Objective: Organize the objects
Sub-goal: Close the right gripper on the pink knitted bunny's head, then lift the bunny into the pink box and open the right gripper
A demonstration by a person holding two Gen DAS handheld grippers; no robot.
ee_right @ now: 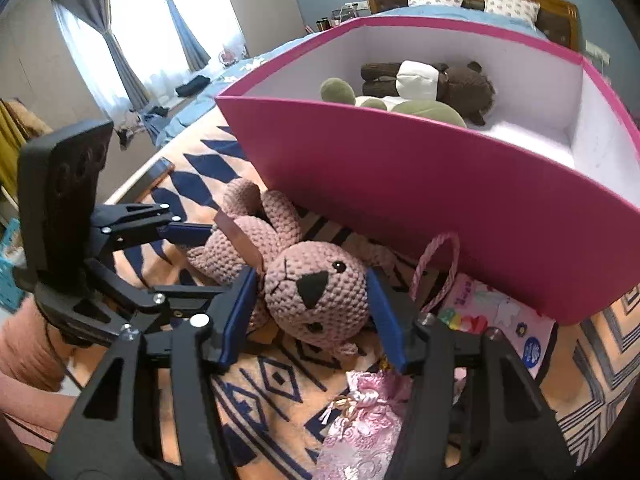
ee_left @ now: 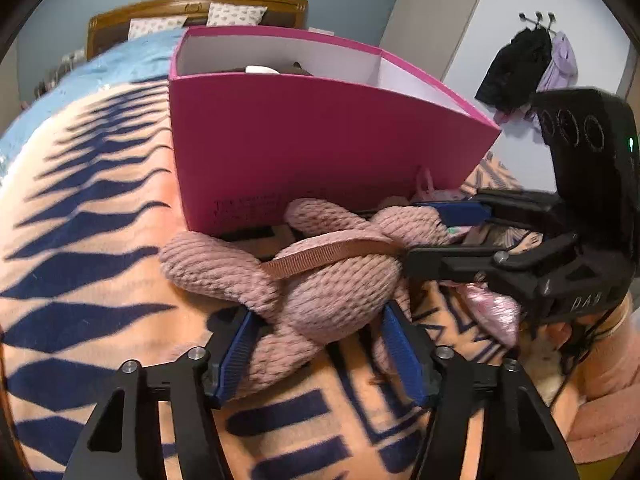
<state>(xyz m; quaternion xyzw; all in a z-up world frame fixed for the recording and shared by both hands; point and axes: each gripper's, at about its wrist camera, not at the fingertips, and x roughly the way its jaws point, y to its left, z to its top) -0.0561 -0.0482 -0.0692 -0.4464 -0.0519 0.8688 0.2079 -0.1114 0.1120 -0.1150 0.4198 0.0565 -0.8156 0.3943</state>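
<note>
Two plush toys already lie in the pink box; the crocheted bunny remains on the bed beside it, both grippers' jaws pinching it, left gripper on the body, right gripper on the head, with a pink pouch also outstanding.

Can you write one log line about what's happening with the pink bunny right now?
bunny: on blanket by pink box | right gripper: shut on bunny's head | left gripper: shut on bunny's body | in box: brown bear
</note>
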